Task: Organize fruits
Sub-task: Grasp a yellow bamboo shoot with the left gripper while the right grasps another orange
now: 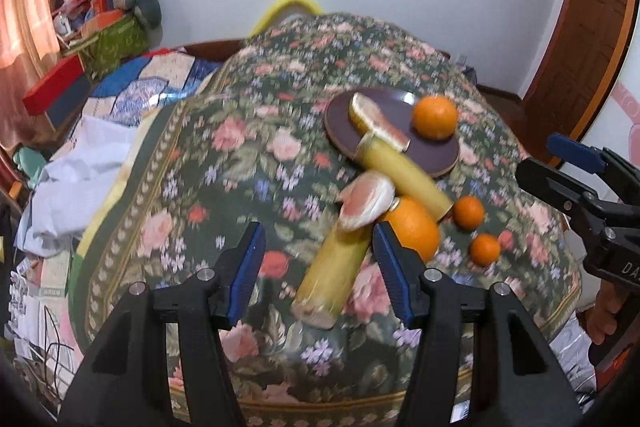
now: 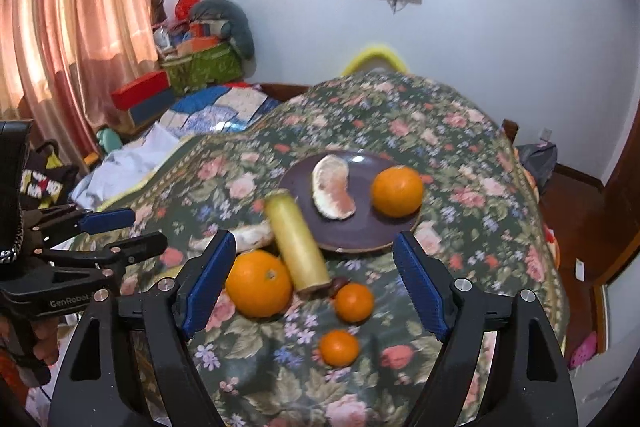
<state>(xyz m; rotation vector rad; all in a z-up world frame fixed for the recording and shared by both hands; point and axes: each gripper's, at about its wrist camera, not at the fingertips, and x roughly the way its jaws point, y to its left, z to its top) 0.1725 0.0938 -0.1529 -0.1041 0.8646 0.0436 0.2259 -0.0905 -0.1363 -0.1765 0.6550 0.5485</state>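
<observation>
**A:** Starting at the left, what sits before the left gripper (image 1: 316,263)?

**B:** Its fingers stand wide apart and hold nothing; between them, a little ahead, lies the near sugarcane piece (image 1: 332,271) on the floral bedspread (image 1: 192,155), its long axis running from the cut end close to the gripper up and rightward to the pomelo wedge (image 1: 368,205), which seems to rest on its far end; the big orange (image 1: 414,229) lies just beside the right-hand finger.

**A:** And further right?

**B:** A second sugarcane piece (image 2: 296,239) leans toward the purple plate (image 2: 360,239), which already carries a pomelo slice (image 2: 334,193) and an orange (image 2: 397,191); two small tangerines, one (image 2: 354,301) and another (image 2: 339,347), lie in front of the right gripper (image 2: 314,283), also spread wide and empty, so I judge that hand nearer to them.

**A:** Any writing?

**B:** "GenRobot" in part on the left gripper's body, seen from the right wrist; "DA" on the right one's, cut off.
</observation>
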